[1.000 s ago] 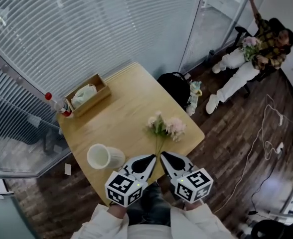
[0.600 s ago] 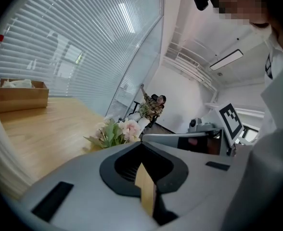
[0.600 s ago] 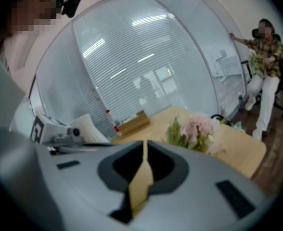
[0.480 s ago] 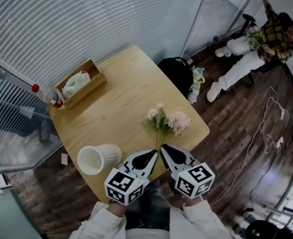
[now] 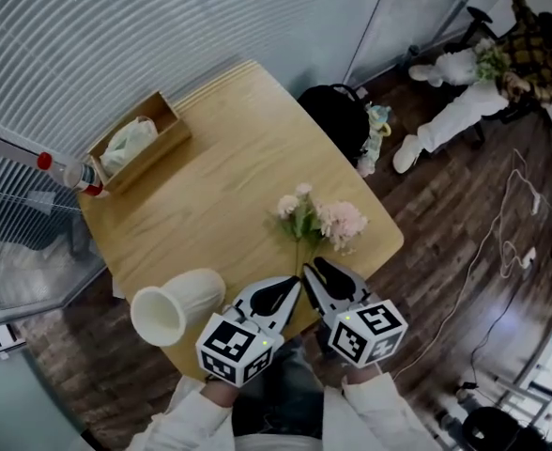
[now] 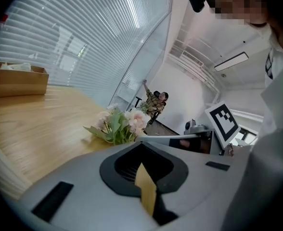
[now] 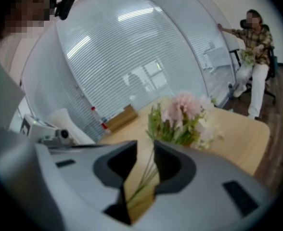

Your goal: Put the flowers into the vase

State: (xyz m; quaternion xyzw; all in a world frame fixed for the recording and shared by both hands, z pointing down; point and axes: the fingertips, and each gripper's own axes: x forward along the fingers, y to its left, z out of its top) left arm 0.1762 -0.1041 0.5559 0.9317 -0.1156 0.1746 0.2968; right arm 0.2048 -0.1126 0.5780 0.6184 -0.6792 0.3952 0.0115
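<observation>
Evidently the right gripper (image 5: 315, 271) has just been opening its jaws: they stand apart, with the stems (image 7: 142, 177) loose between them. The flowers (image 5: 321, 220) appear released onto the table (image 5: 220, 186). The left gripper (image 5: 288, 287) is pressed together and empty. The vase (image 5: 175, 308) lies tipped over near the grippers, unfilled.

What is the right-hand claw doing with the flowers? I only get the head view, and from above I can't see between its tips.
Observer: In the right gripper view, the jaws of the right gripper stand apart. They have just been opening, and the green stems of the flowers lie loose in the gap.
Operator: And the left claw, is it holding anything?
Observer: No. The left gripper view shows the left gripper with its jaws closed together and nothing between them.
</observation>
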